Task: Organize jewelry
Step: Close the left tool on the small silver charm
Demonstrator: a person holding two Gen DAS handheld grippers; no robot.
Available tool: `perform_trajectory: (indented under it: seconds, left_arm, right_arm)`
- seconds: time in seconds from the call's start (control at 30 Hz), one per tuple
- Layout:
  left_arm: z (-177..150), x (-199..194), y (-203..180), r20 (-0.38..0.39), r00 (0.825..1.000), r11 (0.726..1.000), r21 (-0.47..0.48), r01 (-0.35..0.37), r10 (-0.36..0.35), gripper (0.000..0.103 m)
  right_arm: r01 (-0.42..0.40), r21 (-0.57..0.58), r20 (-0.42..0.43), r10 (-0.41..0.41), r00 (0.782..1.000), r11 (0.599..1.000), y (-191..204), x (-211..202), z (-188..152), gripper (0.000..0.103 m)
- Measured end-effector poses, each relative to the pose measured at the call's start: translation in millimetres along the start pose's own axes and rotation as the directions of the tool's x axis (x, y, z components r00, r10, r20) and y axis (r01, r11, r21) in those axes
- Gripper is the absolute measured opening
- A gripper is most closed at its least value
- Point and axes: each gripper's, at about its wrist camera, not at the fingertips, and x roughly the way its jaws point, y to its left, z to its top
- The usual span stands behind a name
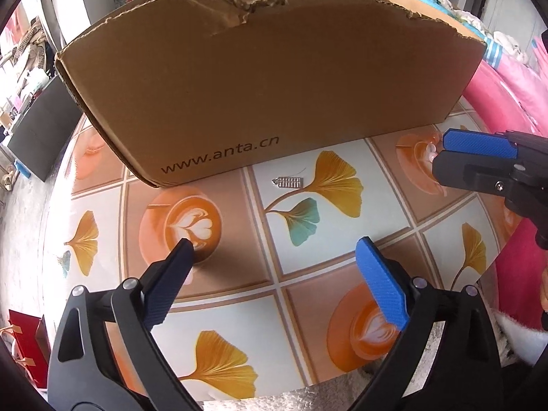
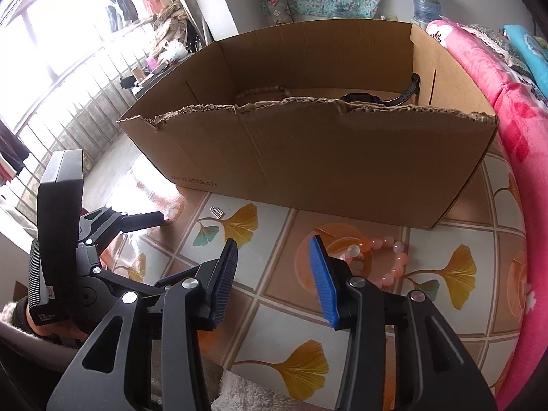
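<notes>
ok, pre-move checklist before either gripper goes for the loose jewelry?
1. Left gripper open, nothing between its pads: ok.
2. Right gripper open, empty: ok.
3. Small silver metal clip lies free on the patterned tablecloth, beyond the left gripper: ok.
4. Pink beaded bracelet partly hidden behind the right gripper's blue pad: cannot tell the full shape.
5. Open brown cardboard box top unobstructed: ok.

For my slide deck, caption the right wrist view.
Right gripper open above a pink bead bracelet, small silver clip and cardboard box ahead.
</notes>
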Motion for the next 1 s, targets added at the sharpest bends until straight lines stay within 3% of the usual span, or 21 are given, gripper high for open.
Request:
perform_trajectory:
  seconds: [0.43, 0.77, 0.93, 1.0]
  left_arm:
    - [-8.7, -2.9, -13.7, 0.020, 1.000, 1.000, -0.001, -0.007, 0.007, 0.095]
    - [-14.1, -3.9, -8.8, 0.037, 0.999, 1.000, 0.002, -0.002, 0.002, 0.095]
    - [-13.5, -8.1, 11.4, 0.093, 0.994, 0.995, -0.081, 0.061, -0.053, 0.095]
    - [-12.5, -9.6, 20.1, 0.117, 0.991, 0.991, -0.109, 0.080, -0.067, 0.085]
  right_arm:
    - [-0.047, -0.001, 0.037, 0.047, 0.998, 0.999, 12.6, 1.9, 21.6, 0.044]
    - [-0.081, 0.068, 0.097, 0.074, 0.993, 0.994, 3.2, -1.4, 30.7, 0.044]
    - [-0.083, 0.088, 0.075, 0.077, 0.994, 0.993, -1.9, 1.4, 24.0, 0.044]
    - [-0.082, 0.099, 0.064, 0.076, 0.995, 0.992, -3.4, 3.9, 20.7, 0.044]
